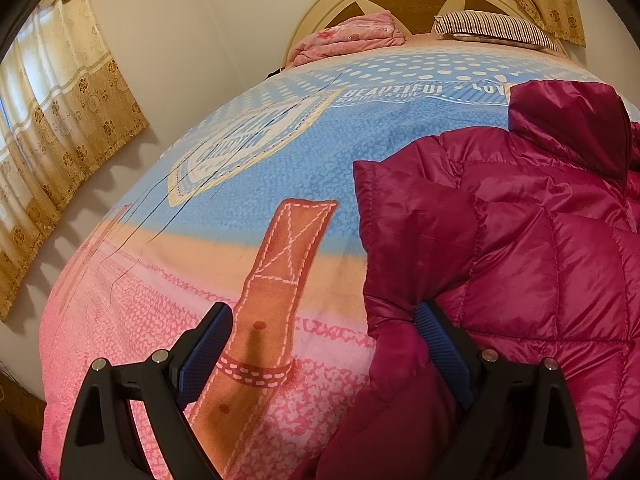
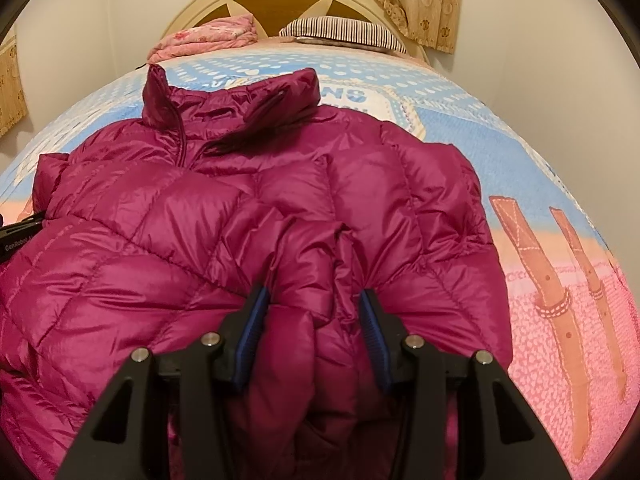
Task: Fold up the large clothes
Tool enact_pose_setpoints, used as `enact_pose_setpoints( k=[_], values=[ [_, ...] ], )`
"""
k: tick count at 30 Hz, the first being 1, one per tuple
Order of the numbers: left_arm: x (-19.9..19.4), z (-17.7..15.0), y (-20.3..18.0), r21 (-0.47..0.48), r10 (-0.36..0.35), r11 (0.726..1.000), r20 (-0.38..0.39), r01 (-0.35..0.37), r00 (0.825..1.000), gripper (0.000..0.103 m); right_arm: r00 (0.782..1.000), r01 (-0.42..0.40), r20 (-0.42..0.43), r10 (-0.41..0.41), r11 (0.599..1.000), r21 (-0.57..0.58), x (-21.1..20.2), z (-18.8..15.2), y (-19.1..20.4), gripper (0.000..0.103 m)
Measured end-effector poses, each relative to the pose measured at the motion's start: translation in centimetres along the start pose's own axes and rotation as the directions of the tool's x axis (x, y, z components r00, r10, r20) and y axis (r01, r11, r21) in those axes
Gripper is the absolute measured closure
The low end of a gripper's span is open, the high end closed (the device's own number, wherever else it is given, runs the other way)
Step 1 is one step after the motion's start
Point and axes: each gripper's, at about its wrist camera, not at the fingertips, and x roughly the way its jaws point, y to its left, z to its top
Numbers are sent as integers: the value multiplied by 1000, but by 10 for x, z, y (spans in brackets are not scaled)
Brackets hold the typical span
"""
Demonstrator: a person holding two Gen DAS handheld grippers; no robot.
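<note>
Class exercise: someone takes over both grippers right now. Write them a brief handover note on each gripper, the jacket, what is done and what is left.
Left gripper: fingers wide apart, nothing gripped; the jacket's edge lies against its right finger.
Right gripper: closed on a bunched fold near the hem of the magenta puffer jacket.
Jacket lies on the bedspread, collar toward the headboard.
Done: one sleeve looks folded in over the body.
Left: probably grip the hem on the left too, fold it toward the collar, flatten.
</note>
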Motion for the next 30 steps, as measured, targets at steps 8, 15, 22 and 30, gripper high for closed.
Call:
enact_pose_setpoints(
  k=[8,15,22,30],
  values=[
    [-9,8,7,11,-3,1000,-29,3,1000,10,1000,-16,-20,16,1000,5,-5,6,-5,49],
    [-72,39,14,-52,-167,984,63,170,984,10,991,-1,132,-10,996,87,-58,48,-15,19],
    [-29,36,-38,-22,-220,975,-77,219,972,9,998,-68,10,67,992,107,1,59,5,63],
    [8,20,-27,-145,-288,951,-101,272,952,1,1000,-25,-4,25,997,66,33,41,10,67]
  ],
)
